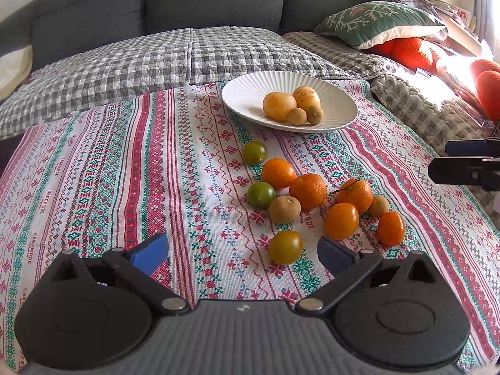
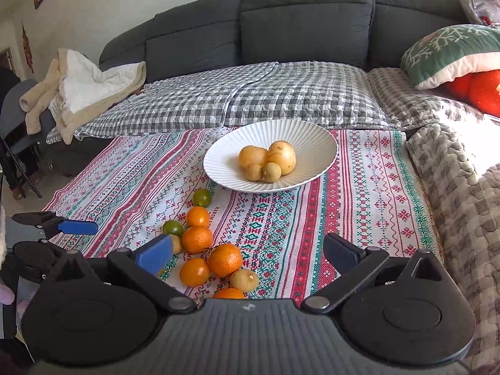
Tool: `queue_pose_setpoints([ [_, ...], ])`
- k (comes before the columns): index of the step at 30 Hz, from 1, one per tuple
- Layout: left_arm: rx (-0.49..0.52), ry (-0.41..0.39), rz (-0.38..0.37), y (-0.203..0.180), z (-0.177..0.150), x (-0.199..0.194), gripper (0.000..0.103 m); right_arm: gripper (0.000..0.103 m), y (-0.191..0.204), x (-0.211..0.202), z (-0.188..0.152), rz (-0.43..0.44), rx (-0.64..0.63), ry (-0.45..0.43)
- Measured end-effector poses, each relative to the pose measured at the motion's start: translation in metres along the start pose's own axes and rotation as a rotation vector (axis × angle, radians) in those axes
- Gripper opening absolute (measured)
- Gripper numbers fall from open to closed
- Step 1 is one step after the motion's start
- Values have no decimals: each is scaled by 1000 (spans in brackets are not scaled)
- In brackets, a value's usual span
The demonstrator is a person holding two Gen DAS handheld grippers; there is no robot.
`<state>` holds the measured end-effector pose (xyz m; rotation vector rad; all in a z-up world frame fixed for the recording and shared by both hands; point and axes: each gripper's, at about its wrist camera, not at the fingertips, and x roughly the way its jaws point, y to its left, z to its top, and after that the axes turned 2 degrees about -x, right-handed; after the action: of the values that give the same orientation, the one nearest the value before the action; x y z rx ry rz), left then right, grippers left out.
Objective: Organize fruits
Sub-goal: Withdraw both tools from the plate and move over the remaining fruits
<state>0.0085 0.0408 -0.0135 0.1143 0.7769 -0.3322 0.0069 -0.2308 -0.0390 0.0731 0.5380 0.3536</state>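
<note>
A white ribbed plate point(image 1: 250, 89) point(image 2: 315, 139) holds several yellow-brown fruits point(image 1: 279, 106) point(image 2: 281, 157) at the far side of the patterned tablecloth point(image 1: 140, 172) point(image 2: 359, 193). Nearer lies a loose cluster of oranges point(image 1: 308, 191) point(image 2: 224, 260), green tomatoes point(image 1: 261, 194) point(image 2: 202, 197) and small brown fruits point(image 1: 284, 209) point(image 2: 244, 280). My left gripper point(image 1: 243, 254) is open and empty, just short of a green-orange tomato point(image 1: 285, 247). My right gripper point(image 2: 250, 254) is open and empty, above the cluster's near side. The left gripper also shows in the right wrist view point(image 2: 78, 227).
A grey sofa with a checked quilt point(image 1: 187, 56) point(image 2: 250, 93) runs behind the table. A green pillow point(image 1: 381, 20) point(image 2: 453, 53) and orange cushions point(image 1: 412, 51) lie at the right. A folded blanket point(image 2: 78, 90) sits at the left.
</note>
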Motion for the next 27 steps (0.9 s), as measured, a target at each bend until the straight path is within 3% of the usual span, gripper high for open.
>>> queue_pose_setpoints([
  [9,-16,11,-14,7,-30,19,100,102,14,9,-33,15,-99,34],
  [20,49,-77,7,-13,-37,28,100,101,33,33,-61,24,-220,122],
  [27,82,-99,-18,-22,-33,30,94,91,34,35,-64,1,-232,89],
])
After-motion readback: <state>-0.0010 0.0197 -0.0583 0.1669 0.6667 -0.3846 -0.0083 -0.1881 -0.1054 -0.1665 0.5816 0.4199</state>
